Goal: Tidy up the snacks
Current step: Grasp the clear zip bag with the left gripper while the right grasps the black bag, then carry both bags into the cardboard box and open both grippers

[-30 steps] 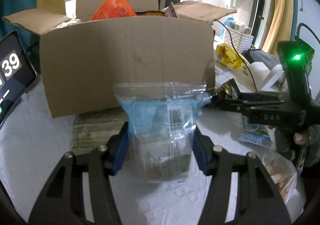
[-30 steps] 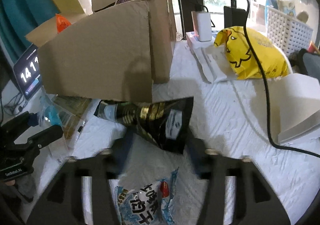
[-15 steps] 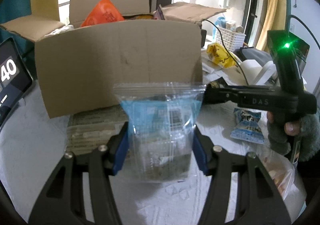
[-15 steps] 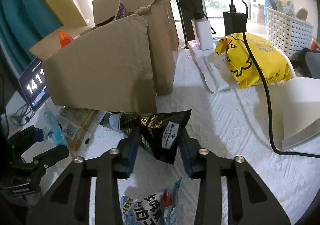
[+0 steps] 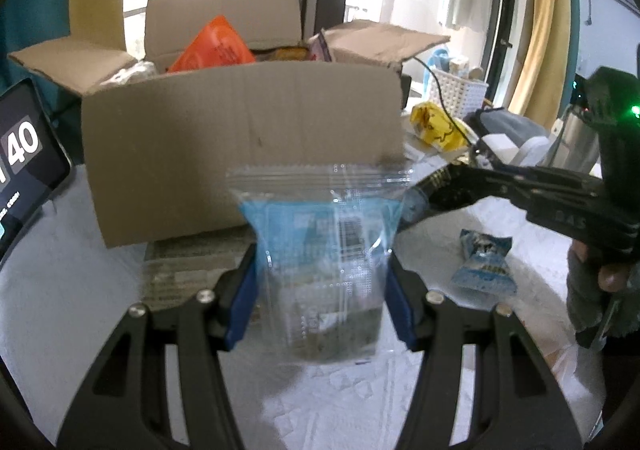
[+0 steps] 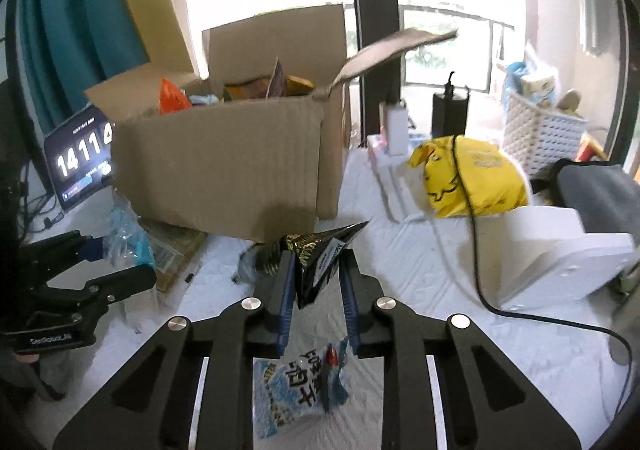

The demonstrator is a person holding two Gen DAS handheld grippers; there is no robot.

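Gripping a clear zip bag [image 5: 320, 258] between half-spread jaws, the left gripper [image 5: 322, 286] holds it upright before the cardboard box [image 5: 244, 138]. At three o'clock, the right gripper [image 6: 316, 286] is closing on a black-and-gold snack pouch [image 6: 316, 262] (pads pressing it). A blue packet [image 6: 300, 382] lies on the white tablecloth [image 6: 420, 282] beneath.

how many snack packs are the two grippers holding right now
2: a clear zip bag with blue insert in the left gripper, and a black-and-gold foil packet between the closing jaws of the right gripper.
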